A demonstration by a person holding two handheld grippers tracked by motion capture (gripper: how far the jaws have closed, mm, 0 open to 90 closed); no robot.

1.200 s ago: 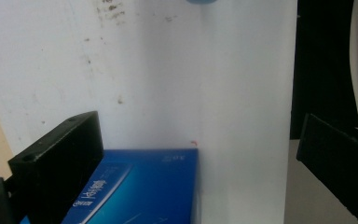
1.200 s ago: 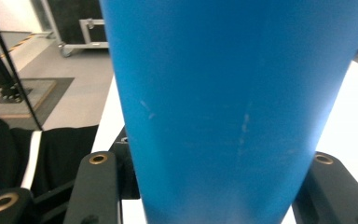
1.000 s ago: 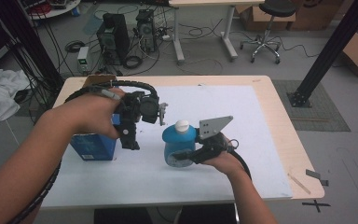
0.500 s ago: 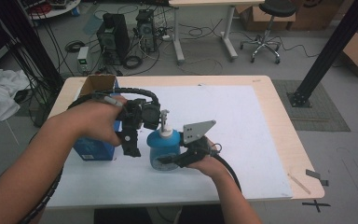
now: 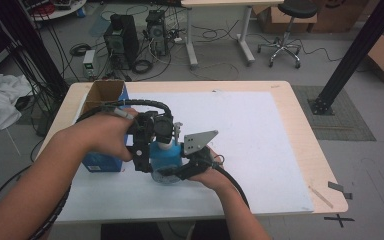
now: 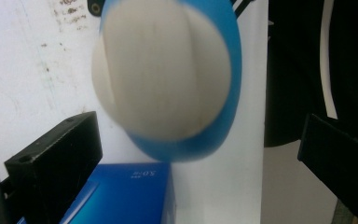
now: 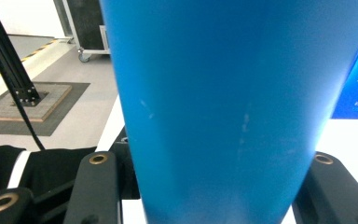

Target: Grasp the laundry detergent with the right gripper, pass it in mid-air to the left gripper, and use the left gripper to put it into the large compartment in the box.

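Observation:
A blue bottle (image 5: 166,161) with a white cap (image 5: 164,145) stands upright near the table's front left, and my right gripper (image 5: 174,173) is shut on its body from the right. In the right gripper view the bottle (image 7: 228,102) sits tight between the two black jaws of that gripper (image 7: 214,186). My left gripper (image 5: 152,145) hangs over the bottle's top. In the left gripper view the cap (image 6: 163,70) lies between the wide-apart jaws of this gripper (image 6: 198,158), which stand open and do not touch it.
A blue box (image 5: 100,161) with an open cardboard top stands just left of the bottle, also seen as the blue box (image 6: 121,196) under the left gripper. A white sheet (image 5: 250,140) covers the wooden table (image 5: 305,150). Computers, cables and a chair sit on the floor behind.
My right gripper has carried the bottle to the left and a little down, bringing it beside the blue box and under the left gripper. The left hand has hardly moved.

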